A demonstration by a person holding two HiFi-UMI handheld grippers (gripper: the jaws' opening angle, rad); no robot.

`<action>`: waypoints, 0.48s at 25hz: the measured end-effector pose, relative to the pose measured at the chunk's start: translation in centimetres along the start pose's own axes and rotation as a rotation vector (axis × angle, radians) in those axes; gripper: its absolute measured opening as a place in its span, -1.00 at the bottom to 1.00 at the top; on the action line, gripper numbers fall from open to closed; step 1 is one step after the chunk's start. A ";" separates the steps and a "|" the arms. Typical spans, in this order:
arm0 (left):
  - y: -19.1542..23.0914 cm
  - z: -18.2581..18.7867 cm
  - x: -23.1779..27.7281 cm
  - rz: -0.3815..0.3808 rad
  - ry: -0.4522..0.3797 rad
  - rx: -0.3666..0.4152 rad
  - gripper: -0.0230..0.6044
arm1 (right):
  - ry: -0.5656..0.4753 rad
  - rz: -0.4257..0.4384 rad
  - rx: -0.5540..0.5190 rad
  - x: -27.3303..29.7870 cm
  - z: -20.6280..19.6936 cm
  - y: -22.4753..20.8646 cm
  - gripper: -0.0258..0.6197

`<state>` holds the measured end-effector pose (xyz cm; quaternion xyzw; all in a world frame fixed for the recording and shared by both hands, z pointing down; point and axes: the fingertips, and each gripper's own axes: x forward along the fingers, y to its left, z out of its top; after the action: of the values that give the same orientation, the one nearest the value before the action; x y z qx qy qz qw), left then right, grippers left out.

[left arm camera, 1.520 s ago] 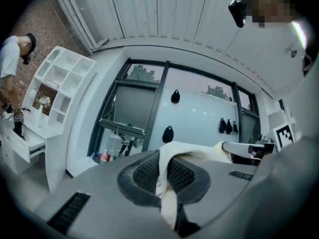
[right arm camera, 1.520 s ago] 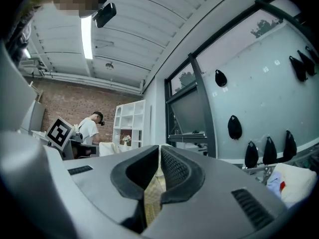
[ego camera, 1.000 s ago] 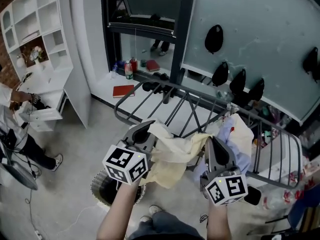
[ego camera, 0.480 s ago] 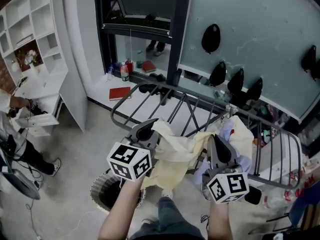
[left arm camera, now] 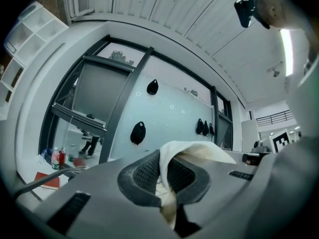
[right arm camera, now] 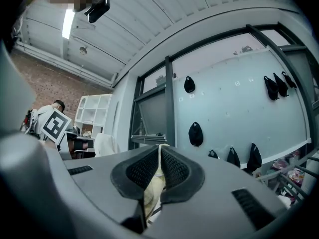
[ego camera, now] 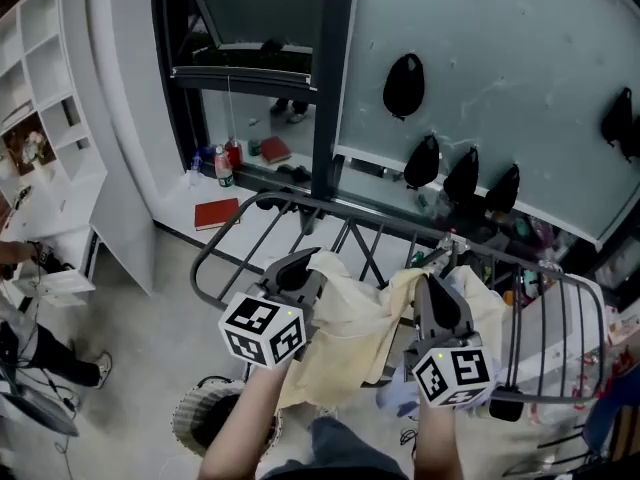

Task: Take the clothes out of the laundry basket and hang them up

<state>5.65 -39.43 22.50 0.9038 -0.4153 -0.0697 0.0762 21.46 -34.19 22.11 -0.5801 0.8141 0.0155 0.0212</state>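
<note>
Two grippers are closed on one pale yellow garment (ego camera: 350,323). In the left gripper view, the left gripper (left arm camera: 164,176) is seen with its ribbed pads pressed on a fold of the cloth, which bulges up and out to the right above the jaws. In the right gripper view, the right gripper (right arm camera: 158,169) is seen clamped likewise, with a thin edge of the same cloth pinched between the pads and hanging below them.

In the head view the garment is shown spread between the two grippers, sagging in the middle, in front of and partly over the rails of the drying rack (ego camera: 290,199). The laundry basket (ego camera: 190,423) is seen on the floor beside the left forearm, well apart from the garment. A white and blue piece of clothing (ego camera: 485,313) is draped on the rack just beside the right gripper.

Only the head view takes in the basket, a red book (ego camera: 215,213) and bottles (ego camera: 222,163) on the low ledge. Only the gripper views take in the ceiling, and a strip light (right arm camera: 66,24) is shown in the right one. Black pouches (ego camera: 403,85) on the glass wall are shown in all three.
</note>
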 end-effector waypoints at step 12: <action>3.8 -2.8 14.5 -0.038 0.062 -0.029 -0.84 | 0.064 -0.089 0.010 9.4 -2.7 -10.6 -0.88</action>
<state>12.72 -52.62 25.10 0.9120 -0.3945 -0.0490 0.1008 28.40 -46.70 24.28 -0.6160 0.7877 -0.0081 -0.0015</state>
